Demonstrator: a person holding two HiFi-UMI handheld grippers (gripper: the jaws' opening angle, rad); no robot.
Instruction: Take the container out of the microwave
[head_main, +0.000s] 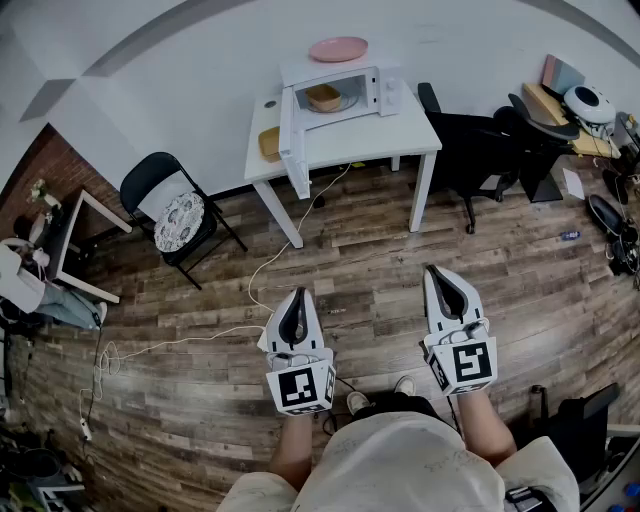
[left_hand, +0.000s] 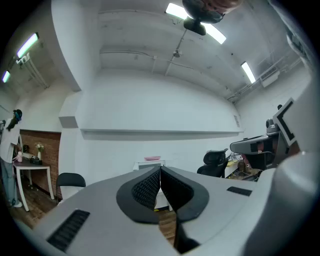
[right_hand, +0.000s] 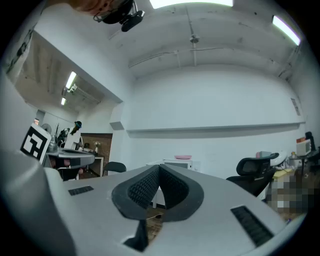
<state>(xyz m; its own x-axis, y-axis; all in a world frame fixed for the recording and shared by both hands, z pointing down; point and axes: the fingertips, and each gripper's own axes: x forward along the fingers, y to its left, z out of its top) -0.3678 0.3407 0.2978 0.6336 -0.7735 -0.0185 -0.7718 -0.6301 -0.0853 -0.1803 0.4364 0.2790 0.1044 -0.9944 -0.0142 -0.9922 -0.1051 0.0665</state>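
A white microwave (head_main: 345, 92) stands on a white table (head_main: 400, 135) against the far wall, its door (head_main: 290, 145) swung open to the left. Inside sits a tan container (head_main: 323, 97) on the turntable. A pink plate (head_main: 338, 48) lies on top of the microwave. Both grippers are far from it, held level over the wooden floor. My left gripper (head_main: 294, 297) is shut with nothing in it, and so is my right gripper (head_main: 440, 275). In the left gripper view the pads (left_hand: 150, 187) meet at the tip; in the right gripper view the pads (right_hand: 147, 187) touch too.
A black folding chair (head_main: 175, 215) with a patterned cushion stands left of the table. A black office chair (head_main: 470, 150) and a cluttered desk (head_main: 575, 110) are at the right. A white cable (head_main: 270, 260) trails across the floor from the table. A small yellowish item (head_main: 269, 143) lies on the table's left end.
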